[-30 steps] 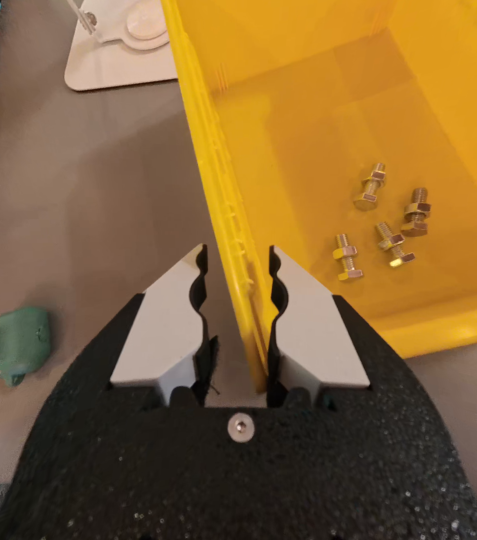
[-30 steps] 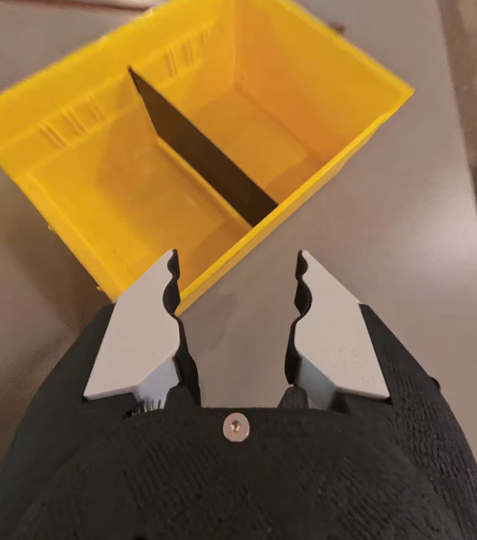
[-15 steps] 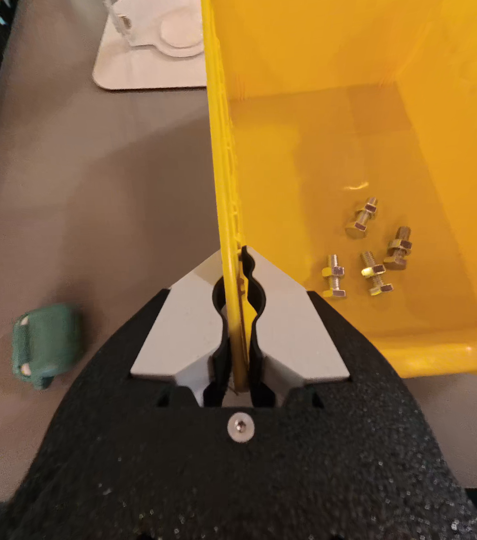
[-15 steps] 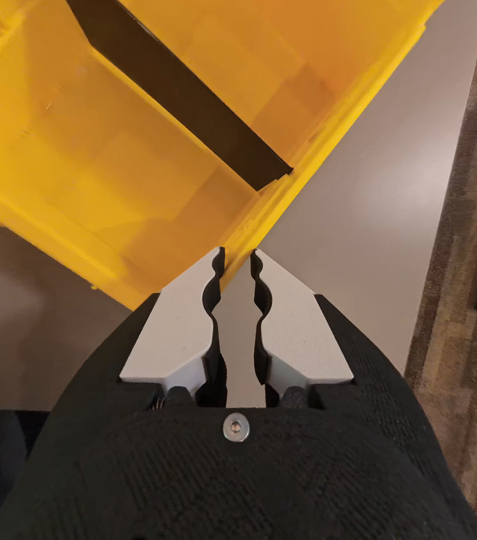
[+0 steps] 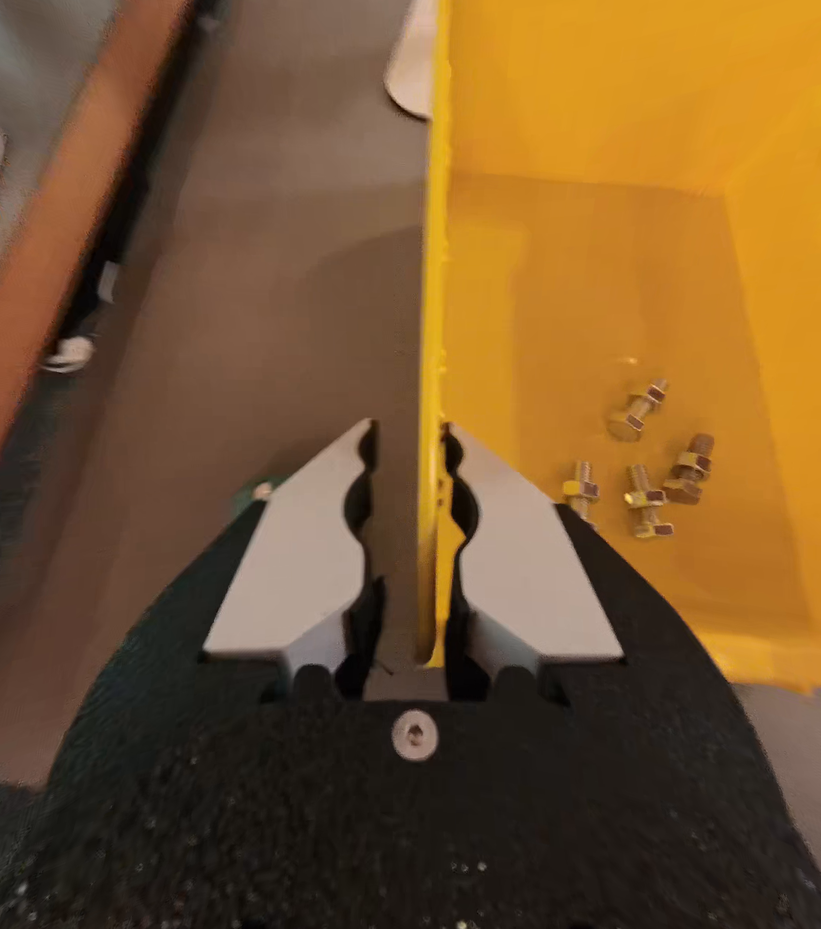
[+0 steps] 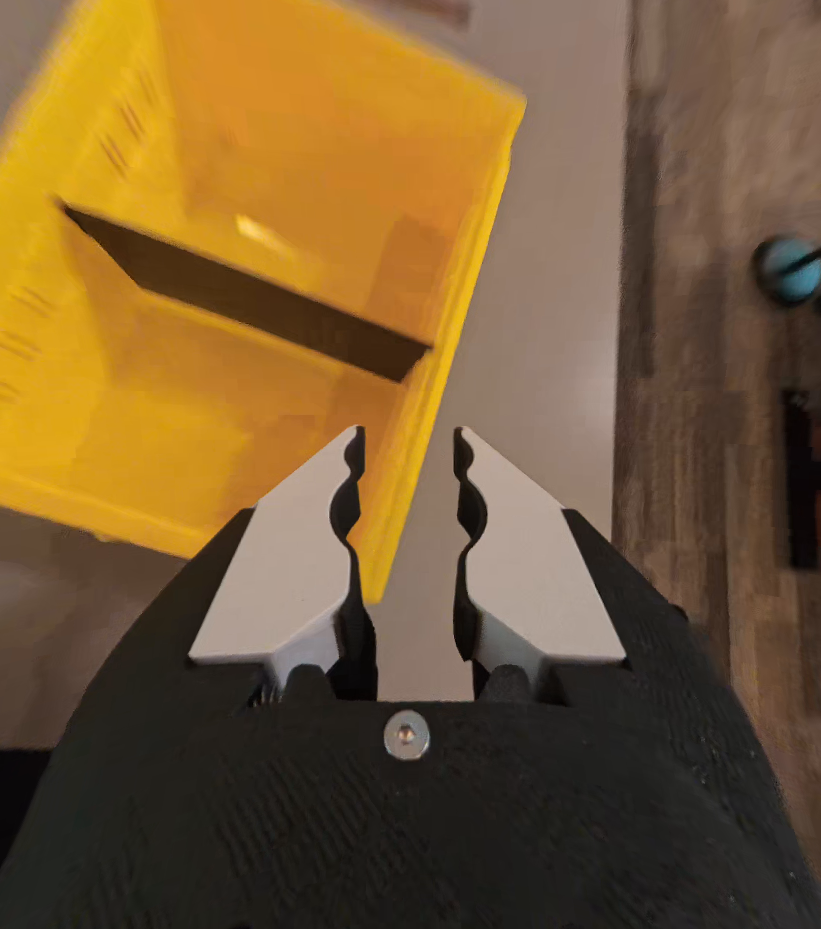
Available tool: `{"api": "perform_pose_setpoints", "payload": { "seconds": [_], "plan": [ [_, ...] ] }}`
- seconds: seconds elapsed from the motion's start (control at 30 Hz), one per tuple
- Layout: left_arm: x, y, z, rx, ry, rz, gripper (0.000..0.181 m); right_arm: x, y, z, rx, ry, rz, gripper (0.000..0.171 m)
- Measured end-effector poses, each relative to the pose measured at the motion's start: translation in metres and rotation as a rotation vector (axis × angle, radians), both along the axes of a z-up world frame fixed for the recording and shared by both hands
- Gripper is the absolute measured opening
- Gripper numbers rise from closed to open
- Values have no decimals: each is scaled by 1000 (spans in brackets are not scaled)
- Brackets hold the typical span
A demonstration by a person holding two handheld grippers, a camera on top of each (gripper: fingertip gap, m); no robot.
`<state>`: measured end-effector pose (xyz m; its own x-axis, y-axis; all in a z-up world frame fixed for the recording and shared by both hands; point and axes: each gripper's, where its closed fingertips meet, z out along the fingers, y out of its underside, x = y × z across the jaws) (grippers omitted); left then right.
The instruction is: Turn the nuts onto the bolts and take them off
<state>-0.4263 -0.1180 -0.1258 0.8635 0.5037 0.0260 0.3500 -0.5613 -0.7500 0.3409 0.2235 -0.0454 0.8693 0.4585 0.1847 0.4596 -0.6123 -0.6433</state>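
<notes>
Through the left wrist camera, my left gripper point(image 5: 411, 427) straddles the side wall of the yellow bin point(image 5: 432, 251). The jaws stand apart with the thin wall running up the gap between them, close against the inner face of the right-hand finger, clear daylight on the other side. So I am around the wall, not clamped on it. I judge this hold is there to steady or shift the bin so its contents sit within reach. On the bin floor, to the right of my fingers, lie 4 brass-coloured bolts point(image 5: 637, 495), each with a nut point(image 5: 581, 487) threaded partway along its shank; they sit in a loose cluster, some touching, none gripped. Outside the bin is the grey tabletop point(image 5: 272, 327), with a bit of a green thing point(image 5: 247, 495) peeping from behind my left finger and a white plate-like base point(image 5: 411, 75) at the far end of the wall.

Through the right wrist camera — the picture is smeared — my right gripper point(image 6: 408, 430) is also parted and holds nothing. The near corner of the bin pokes into the gap, next to the left finger; I cannot tell whether it touches. A dark divider point(image 6: 247, 296) splits the bin into 2 compartments, and no bolts can be made out in either from this side. Beyond the table edge is wood-patterned floor point(image 6: 700, 352).

Since every nut already sits on its bolt, my guess is that unscrewing comes next — once the bin is settled.
</notes>
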Motion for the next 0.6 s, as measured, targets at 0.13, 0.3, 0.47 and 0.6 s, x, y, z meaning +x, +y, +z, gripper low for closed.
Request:
{"api": "perform_pose_setpoints", "payload": {
  "seconds": [0.13,0.3,0.47,0.6],
  "plan": [
    [13,7,57,124,264,-27,43,-86,-22,86,418,190,158,35],
    [84,65,36,-75,230,-427,32,-254,-71,107,714,402,603,32],
    [90,78,-19,-320,32,-535,17,-355,-73,42,760,414,803,29],
    [88,76,-39,-397,-37,-559,20,-388,-69,9,785,472,840,25]
  ]
}}
